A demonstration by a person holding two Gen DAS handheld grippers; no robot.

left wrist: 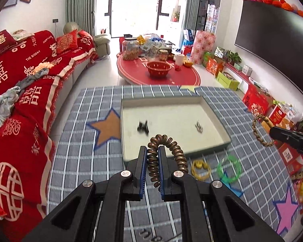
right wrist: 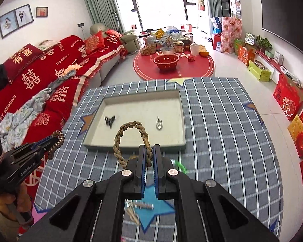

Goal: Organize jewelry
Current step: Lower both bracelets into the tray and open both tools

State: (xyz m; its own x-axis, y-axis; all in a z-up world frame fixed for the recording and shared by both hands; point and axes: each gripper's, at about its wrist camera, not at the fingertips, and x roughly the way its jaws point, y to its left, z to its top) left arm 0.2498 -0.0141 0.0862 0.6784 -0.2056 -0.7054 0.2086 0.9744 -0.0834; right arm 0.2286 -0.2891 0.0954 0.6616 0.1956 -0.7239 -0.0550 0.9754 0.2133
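Checked grey cloth covers the table (left wrist: 86,141), with a shallow white tray (left wrist: 216,121) already holding two small pieces. Left gripper (left wrist: 152,151) is clamped on a coiled bronze bracelet (left wrist: 171,147); right gripper (right wrist: 149,151) pinches a braided rope bracelet (right wrist: 127,129). Both hover near the tray's front edge, so carrying is underway; next, reach over the rim and release.

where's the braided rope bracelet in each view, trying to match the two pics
Left wrist view: the braided rope bracelet hangs at the far right edge, pinched by the right gripper.
Right wrist view: it loops up at centre, clamped in the right gripper, in front of the tray.
Shared landmark: the shallow tray on the checked cloth, holding a dark piece and a silver piece.
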